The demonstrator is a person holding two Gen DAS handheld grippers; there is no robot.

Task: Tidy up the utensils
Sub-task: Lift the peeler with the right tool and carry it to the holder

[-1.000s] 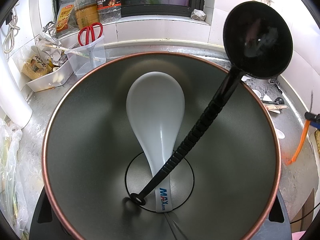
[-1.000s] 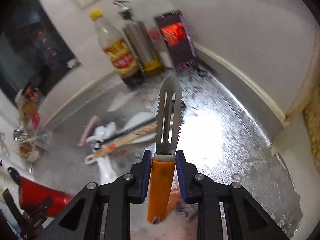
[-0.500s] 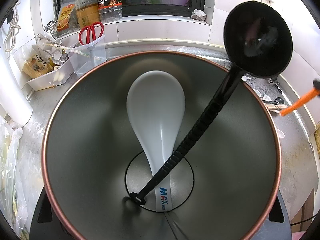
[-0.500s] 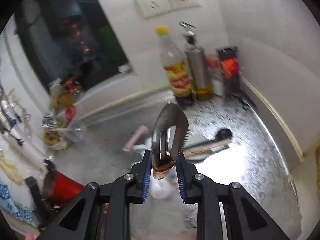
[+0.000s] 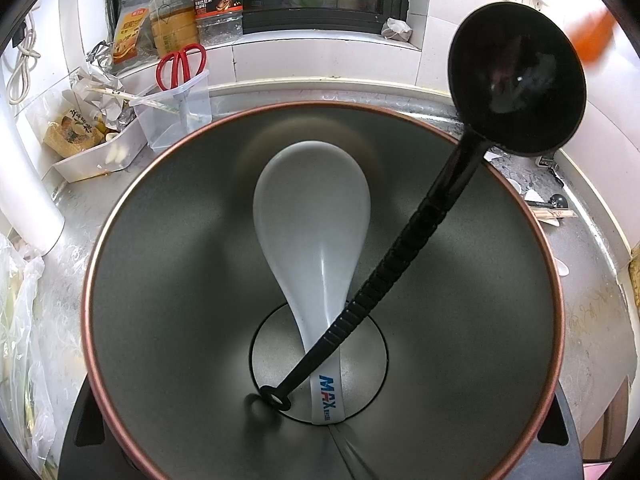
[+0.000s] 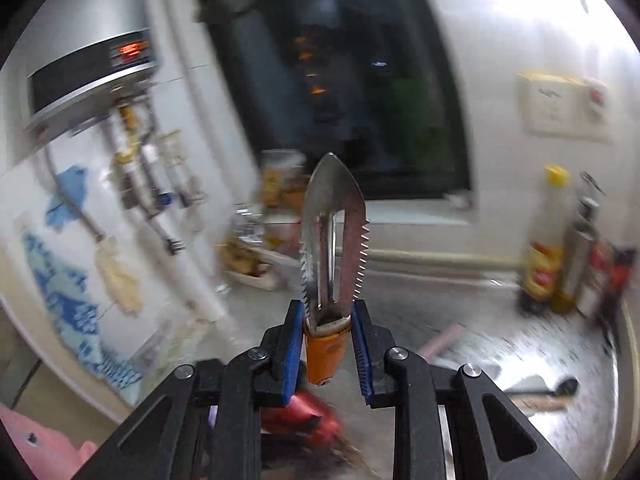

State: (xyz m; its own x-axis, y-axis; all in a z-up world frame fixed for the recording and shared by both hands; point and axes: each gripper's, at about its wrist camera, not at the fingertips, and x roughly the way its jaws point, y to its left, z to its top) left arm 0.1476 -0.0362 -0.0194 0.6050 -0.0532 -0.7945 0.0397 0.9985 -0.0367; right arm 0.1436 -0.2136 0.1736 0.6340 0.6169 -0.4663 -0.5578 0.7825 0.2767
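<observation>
In the left wrist view a metal cup with a copper-red rim point(image 5: 120, 216) fills the frame, held between the left gripper's fingers point(image 5: 92, 432). Inside it stand a white rice spoon point(image 5: 312, 216) and a black ladle point(image 5: 516, 80). My right gripper point(image 6: 326, 344) is shut on an orange-handled peeler point(image 6: 325, 356), its serrated steel blade point(image 6: 334, 232) pointing up. The peeler's orange handle point(image 5: 592, 42) shows blurred at the upper right of the left wrist view. The red cup point(image 6: 304, 420) shows below the right gripper.
A clear tub with red scissors point(image 5: 180, 68) and a white tray point(image 5: 96, 160) stand at the back left. Jars point(image 5: 218, 8) line the windowsill. Chopsticks and a small black spoon point(image 5: 552, 206) lie on the steel counter at the right. Bottles point(image 6: 544, 248) stand by the wall.
My right gripper has lifted and swung the peeler up and towards the cup; its orange handle rose from low right to upper right in the left wrist view. The cup stayed still.
</observation>
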